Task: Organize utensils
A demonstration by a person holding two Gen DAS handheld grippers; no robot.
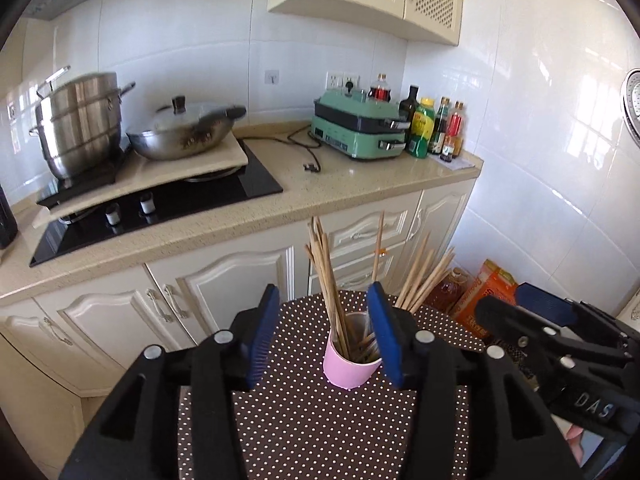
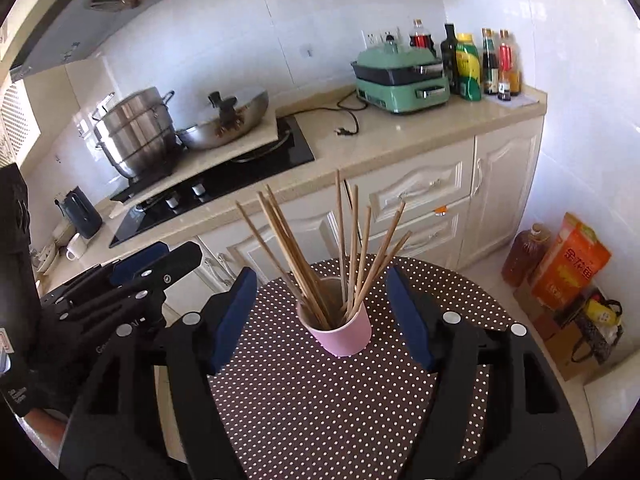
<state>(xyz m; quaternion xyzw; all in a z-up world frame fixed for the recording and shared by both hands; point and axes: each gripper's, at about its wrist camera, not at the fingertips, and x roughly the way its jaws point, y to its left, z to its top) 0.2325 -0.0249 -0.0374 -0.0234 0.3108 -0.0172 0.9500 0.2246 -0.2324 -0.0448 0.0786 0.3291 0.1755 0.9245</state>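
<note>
A pink cup (image 1: pixel 349 368) (image 2: pixel 345 331) stands upright on a brown polka-dot table (image 1: pixel 312 432) (image 2: pixel 320 400). It holds several wooden chopsticks (image 1: pixel 326 280) (image 2: pixel 304 256) that fan out from its mouth. My left gripper (image 1: pixel 324 332) is open and empty, with the cup just ahead between its blue pads. My right gripper (image 2: pixel 322 316) is open and empty, its pads to either side of the cup without touching it. The right gripper also shows at the right of the left wrist view (image 1: pixel 536 312), and the left gripper at the left of the right wrist view (image 2: pixel 148 264).
A kitchen counter (image 1: pixel 360 184) (image 2: pixel 420 136) runs behind the table with a steel pot (image 1: pixel 80 120), a wok (image 1: pixel 184 132), a green cooker (image 1: pixel 360 128) and bottles (image 1: pixel 432 128). An oil jug (image 2: pixel 524 252) and an orange box (image 2: pixel 572 264) stand on the floor at right.
</note>
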